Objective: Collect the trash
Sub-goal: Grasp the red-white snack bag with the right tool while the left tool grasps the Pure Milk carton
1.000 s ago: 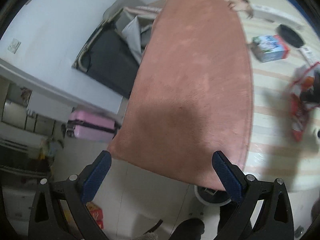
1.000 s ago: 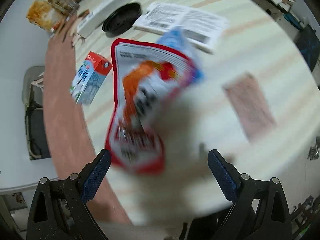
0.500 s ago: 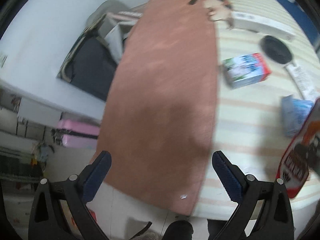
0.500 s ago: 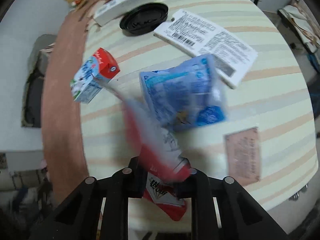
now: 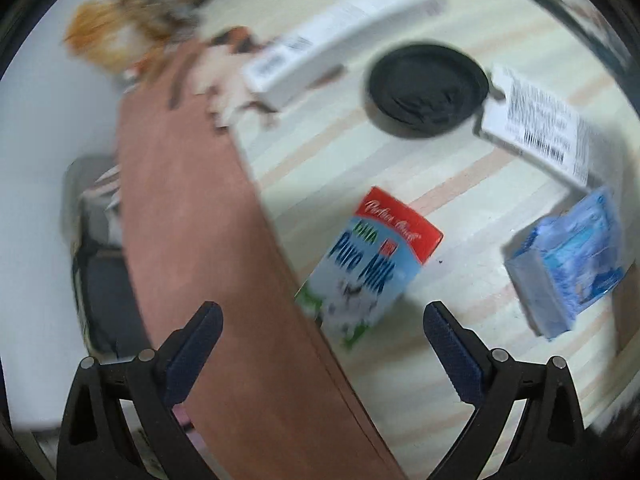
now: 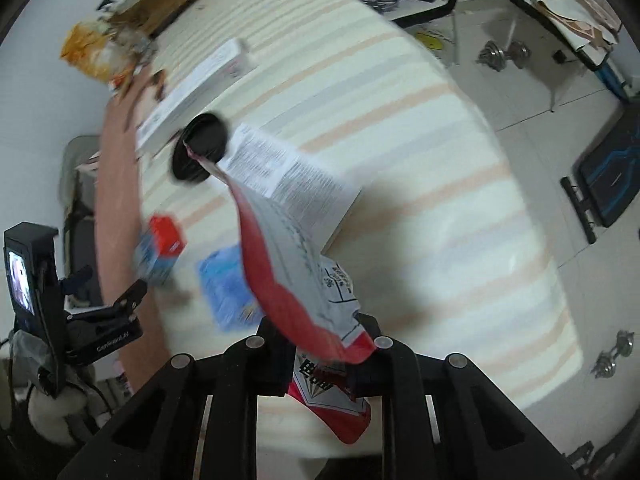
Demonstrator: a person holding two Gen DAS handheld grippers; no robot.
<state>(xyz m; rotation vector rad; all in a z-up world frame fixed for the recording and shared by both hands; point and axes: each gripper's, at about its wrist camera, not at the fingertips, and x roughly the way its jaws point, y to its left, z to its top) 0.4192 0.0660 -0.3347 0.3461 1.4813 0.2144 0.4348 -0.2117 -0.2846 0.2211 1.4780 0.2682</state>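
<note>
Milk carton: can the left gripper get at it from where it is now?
Probably yes. The left gripper is open, and the milk carton lies on the striped table just ahead between its fingers, nothing covering it.

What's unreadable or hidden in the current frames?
- Red and white snack bag, right wrist view: motion-blurred, and its lower part is hidden between the shut right tongs.
- Orange crumpled wrapper, left wrist view: blurred, contents unclear.
- Blue plastic packet, left wrist view: print too blurred to read.
- Milk carton, right wrist view: smeared by motion; readable only in the left wrist view.
</note>
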